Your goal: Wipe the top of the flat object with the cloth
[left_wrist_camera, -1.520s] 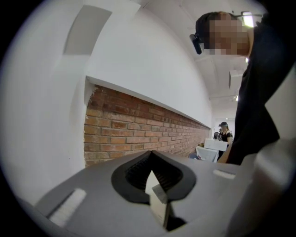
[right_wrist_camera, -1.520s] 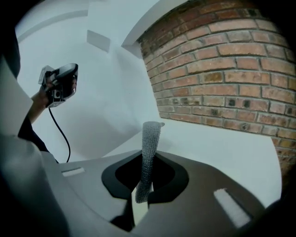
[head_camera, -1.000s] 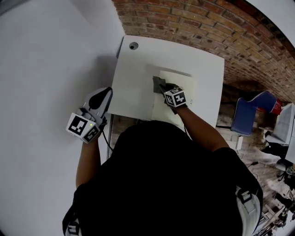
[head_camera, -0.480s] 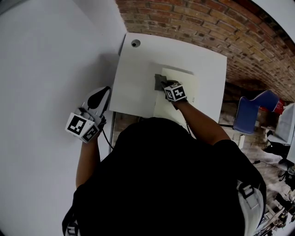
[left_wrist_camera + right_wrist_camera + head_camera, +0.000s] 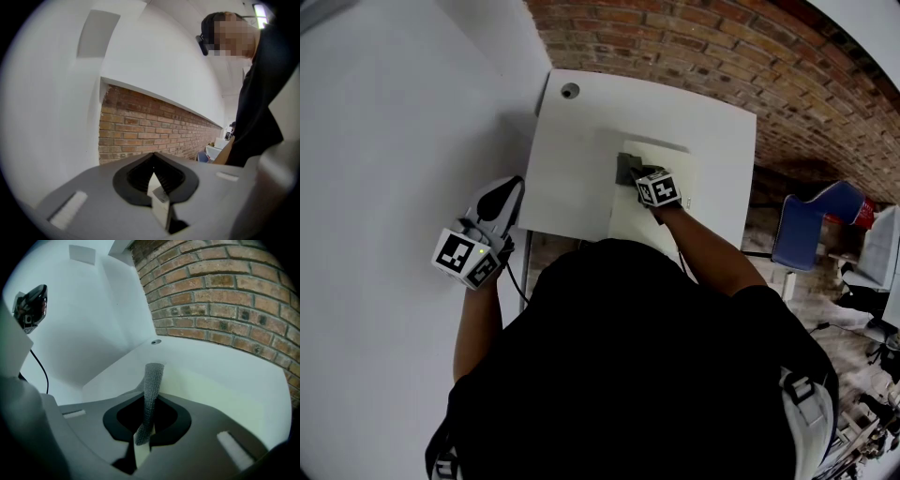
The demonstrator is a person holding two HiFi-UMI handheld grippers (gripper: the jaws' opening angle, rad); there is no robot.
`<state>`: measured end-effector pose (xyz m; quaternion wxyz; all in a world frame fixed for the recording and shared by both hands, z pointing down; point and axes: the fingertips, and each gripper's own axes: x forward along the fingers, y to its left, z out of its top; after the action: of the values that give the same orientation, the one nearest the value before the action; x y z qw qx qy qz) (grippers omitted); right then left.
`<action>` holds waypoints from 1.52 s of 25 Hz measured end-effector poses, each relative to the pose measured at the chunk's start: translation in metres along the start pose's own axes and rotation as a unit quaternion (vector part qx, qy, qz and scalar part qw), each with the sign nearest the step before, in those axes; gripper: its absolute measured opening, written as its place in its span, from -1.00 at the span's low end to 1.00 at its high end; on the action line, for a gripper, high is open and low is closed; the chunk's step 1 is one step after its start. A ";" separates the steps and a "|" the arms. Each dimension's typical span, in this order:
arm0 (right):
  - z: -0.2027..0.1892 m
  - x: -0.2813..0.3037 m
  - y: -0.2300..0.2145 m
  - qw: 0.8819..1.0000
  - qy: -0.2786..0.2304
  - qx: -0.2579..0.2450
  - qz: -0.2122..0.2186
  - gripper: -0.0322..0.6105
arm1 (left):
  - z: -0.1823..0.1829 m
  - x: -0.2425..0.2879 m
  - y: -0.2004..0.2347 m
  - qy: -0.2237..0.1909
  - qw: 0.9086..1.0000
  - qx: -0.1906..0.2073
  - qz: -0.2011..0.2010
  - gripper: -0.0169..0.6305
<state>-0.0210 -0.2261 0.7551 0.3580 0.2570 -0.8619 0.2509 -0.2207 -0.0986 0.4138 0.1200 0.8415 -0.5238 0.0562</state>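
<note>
Jaws of the left claw (image 5: 516, 186) met on nothing, held at mid-left of the frame, off the worktop's (image 5: 572, 159) near left corner. Right claw (image 5: 636, 175), at frame centre, pinched a grey cloth (image 5: 623, 167) against the left edge of the pale flat object (image 5: 670, 161) lying on the worktop. Beyond stood a brick wall (image 5: 722, 56).

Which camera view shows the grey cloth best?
The right gripper view: the cloth shows close, clamped by the right hand-held gripper. The head view shows a small dark patch on the flat object; the left gripper view, nothing.
</note>
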 end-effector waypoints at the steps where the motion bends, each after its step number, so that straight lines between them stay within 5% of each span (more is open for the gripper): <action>1: -0.002 -0.001 -0.004 1.000 0.001 0.002 -0.004 -0.87 | 0.000 0.002 0.000 0.000 1.000 0.000 -0.002 -0.94; 24: -0.059 -0.060 -0.097 0.994 0.013 0.058 -0.091 -0.87 | 0.001 0.070 -0.029 0.000 0.997 0.003 -0.071 -0.94; 38: -0.084 -0.087 -0.141 0.987 0.033 0.068 -0.145 -0.87 | 0.001 0.087 -0.037 -0.001 0.997 0.002 -0.079 -0.94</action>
<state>0.1611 -0.2558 0.7770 0.4008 0.3942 -0.7843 0.2624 -0.1491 -0.1589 0.4271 0.1218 0.8806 -0.4556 0.0471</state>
